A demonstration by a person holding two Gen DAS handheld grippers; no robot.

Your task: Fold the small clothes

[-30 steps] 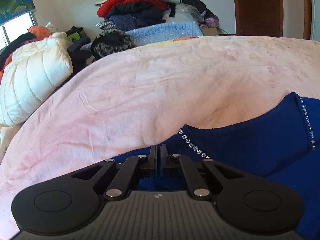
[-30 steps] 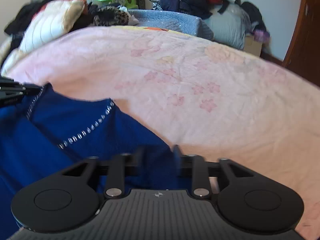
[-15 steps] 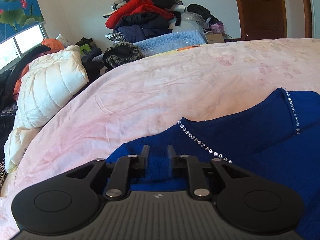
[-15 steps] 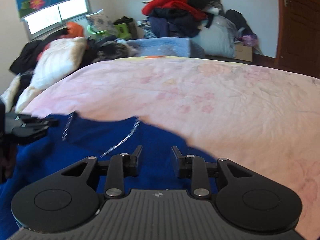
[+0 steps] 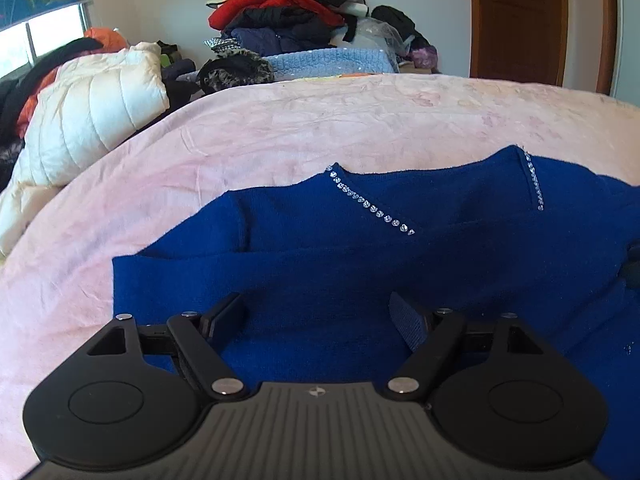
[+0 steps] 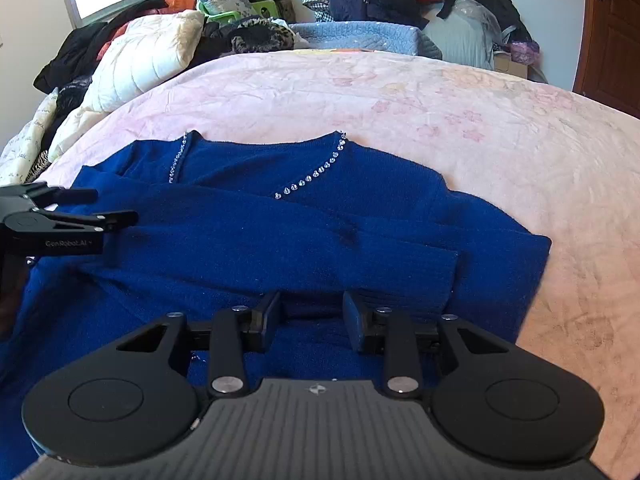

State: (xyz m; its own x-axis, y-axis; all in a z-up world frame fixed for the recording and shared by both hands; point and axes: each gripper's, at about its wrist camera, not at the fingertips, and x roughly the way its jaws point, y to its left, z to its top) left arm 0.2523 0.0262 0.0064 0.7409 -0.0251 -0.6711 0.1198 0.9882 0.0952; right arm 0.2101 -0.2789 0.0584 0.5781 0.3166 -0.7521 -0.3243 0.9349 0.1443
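On a pink floral bedspread [image 6: 460,92], a blue sweater [image 6: 320,216] with a rhinestone-trimmed neckline [image 6: 316,178] lies spread, both sleeves crossed over its chest, apparently just set down so the next fold can start from a flat garment. At left, the left gripper [image 5: 320,312] hangs over the near part of the knit with its jaws spread wide, having just been opening; nothing is caught between its fingers [image 5: 228,312], and the blue fabric lies below and ahead of them rather than pinched, the sweater's left edge just outside the left finger. The neckline sits well beyond the fingertips. To the right, the right gripper [image 6: 310,316] has its jaws roughly half apart, parted only moments ago, and likewise holds nothing; the ribbed sleeve cuff [image 6: 412,280] rests just ahead of and between its fingers [image 6: 356,320], the sweater's right edge beyond the right one. Judging by the release, the sleeve fold looks done and the body fold not yet begun. Heaped clothes [image 5: 288,16] wait beyond the bed.
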